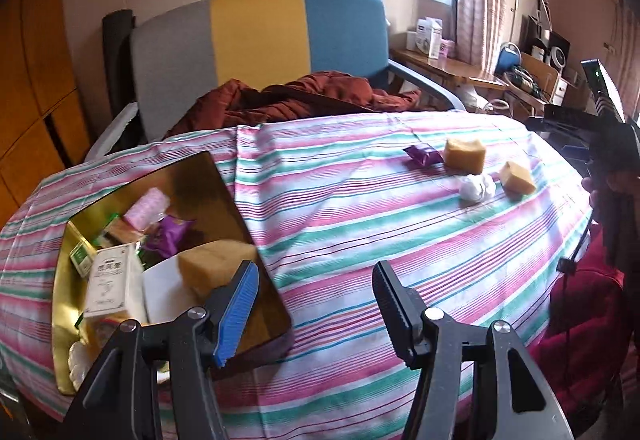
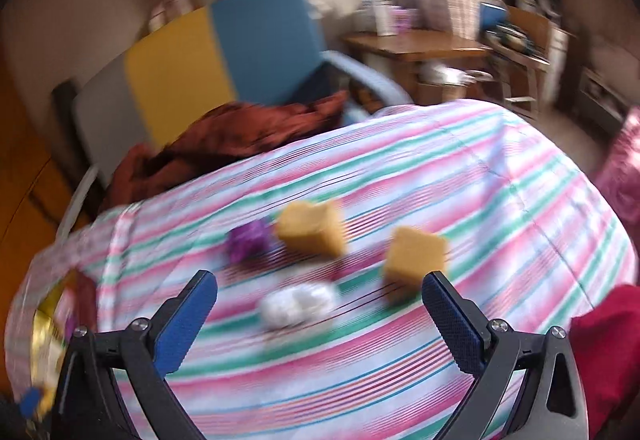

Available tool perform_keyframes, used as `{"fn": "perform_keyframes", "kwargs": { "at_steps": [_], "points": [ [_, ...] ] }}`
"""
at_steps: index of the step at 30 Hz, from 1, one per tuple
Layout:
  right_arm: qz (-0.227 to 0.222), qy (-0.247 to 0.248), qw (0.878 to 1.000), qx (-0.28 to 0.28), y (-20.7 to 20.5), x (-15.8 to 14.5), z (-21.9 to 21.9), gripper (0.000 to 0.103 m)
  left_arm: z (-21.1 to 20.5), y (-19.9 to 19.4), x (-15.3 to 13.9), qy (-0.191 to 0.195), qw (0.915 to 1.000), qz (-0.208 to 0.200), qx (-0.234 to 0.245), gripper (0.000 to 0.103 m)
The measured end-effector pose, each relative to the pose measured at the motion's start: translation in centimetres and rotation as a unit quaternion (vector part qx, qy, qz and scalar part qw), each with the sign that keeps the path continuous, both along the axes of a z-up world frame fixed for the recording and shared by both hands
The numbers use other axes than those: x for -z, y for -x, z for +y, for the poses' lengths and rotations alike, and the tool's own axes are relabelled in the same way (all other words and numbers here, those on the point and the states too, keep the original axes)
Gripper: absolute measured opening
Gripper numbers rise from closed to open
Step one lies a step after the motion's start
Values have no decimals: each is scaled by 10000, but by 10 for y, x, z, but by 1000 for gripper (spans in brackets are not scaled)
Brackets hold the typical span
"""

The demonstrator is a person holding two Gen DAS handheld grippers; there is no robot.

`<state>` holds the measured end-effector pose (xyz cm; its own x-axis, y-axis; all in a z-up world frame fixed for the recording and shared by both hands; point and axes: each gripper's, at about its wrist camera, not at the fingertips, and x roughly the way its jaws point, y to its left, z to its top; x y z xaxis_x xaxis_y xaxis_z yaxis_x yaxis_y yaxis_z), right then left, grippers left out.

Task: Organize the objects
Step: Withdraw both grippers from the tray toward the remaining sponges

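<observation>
A gold tray (image 1: 256, 296) at the table's left holds a white box (image 1: 110, 282), a purple packet (image 1: 168, 234), a pink item (image 1: 146, 204) and a yellow sponge (image 1: 212, 264). My left gripper (image 1: 314, 314) is open and empty beside the tray's right edge. Farther right lie a purple packet (image 1: 423, 155), two yellow sponges (image 1: 465, 155) (image 1: 518, 178) and a white wad (image 1: 477, 187). The blurred right wrist view shows my right gripper (image 2: 320, 304) open and empty just above the white wad (image 2: 298, 306), with the sponges (image 2: 312, 227) (image 2: 414, 260) and packet (image 2: 248, 240) beyond.
A pink, green and white striped cloth (image 1: 360, 224) covers the table. A grey, yellow and blue chair (image 1: 256, 40) with a rust-coloured garment (image 1: 296, 100) stands behind it. A wooden desk (image 1: 440, 66) with boxes is at the back right. Red fabric (image 1: 584, 312) is at the right edge.
</observation>
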<state>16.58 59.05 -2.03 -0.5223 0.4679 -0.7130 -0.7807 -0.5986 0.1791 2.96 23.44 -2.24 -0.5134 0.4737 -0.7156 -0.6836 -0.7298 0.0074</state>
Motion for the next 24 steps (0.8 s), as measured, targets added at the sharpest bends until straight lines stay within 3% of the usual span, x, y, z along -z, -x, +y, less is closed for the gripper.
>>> {"fn": "perform_keyframes", "kwargs": {
  "at_steps": [3,7,13,24],
  "points": [
    [44,125,9986,504,-18,18,22,103,16,0,5,94,9998,-104,103,60],
    [262,826,9916,957,-39,40,45,103,42,1,15,235,9992,-215,246,60],
    [559,1518,9803,1135,-52,58,61,103,92,2,32,341,9965,-524,555,60],
    [852,1719,9751,1112,-54,62,61,103,181,2,41,265,9875,-814,1321,61]
  ]
}}
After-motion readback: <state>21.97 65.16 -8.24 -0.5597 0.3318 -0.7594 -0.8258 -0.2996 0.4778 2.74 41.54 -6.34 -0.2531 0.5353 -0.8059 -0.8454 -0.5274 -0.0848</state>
